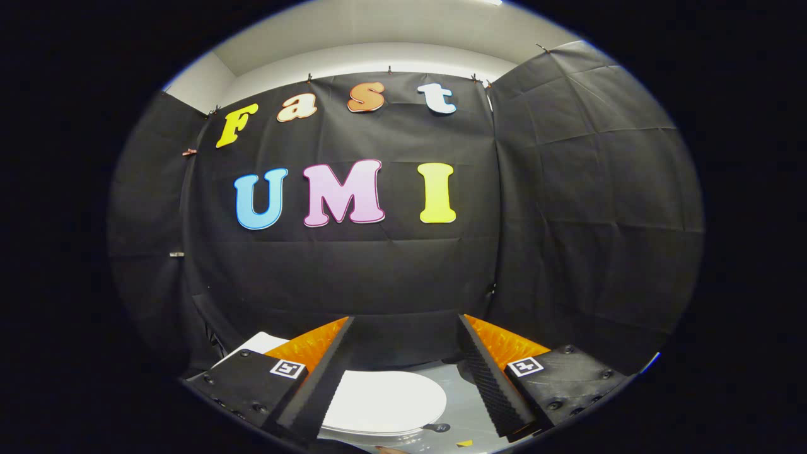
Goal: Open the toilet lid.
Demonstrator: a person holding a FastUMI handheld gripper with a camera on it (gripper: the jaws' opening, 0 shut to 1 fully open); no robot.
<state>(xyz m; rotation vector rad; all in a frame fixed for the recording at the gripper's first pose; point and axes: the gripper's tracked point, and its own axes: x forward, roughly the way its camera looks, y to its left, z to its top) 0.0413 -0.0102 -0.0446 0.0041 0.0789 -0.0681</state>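
While the gripper [405, 328] hangs above the toilet, its two fingers [315, 384] stand wide apart, with nothing between them and nothing touching either one. The lid [384, 400] lies down flat and closed, a white oval seen from above, in the gap between the fingers and low toward their bases. Its near part runs under the left finger, at about 7 o'clock from the gap's middle; its rounded far end reaches toward the right finger at 4 o'clock without meeting it. A thin pale edge of the seat [372, 432] shows under the lid's near rim, at 6 o'clock. A small dark round spot [439, 427] sits just beside the lid's edge at 5 o'clock, too small to tell what it is. Grey floor [463, 403] shows between the lid and the right finger, and a small yellow scrap [464, 443] lies on it nearer the camera. A white flat corner [255, 343] shows beyond the left finger at 9 o'clock. The booth's black cloth wall [403, 271] rises beyond the fingertips at 12 o'clock, well apart from them.
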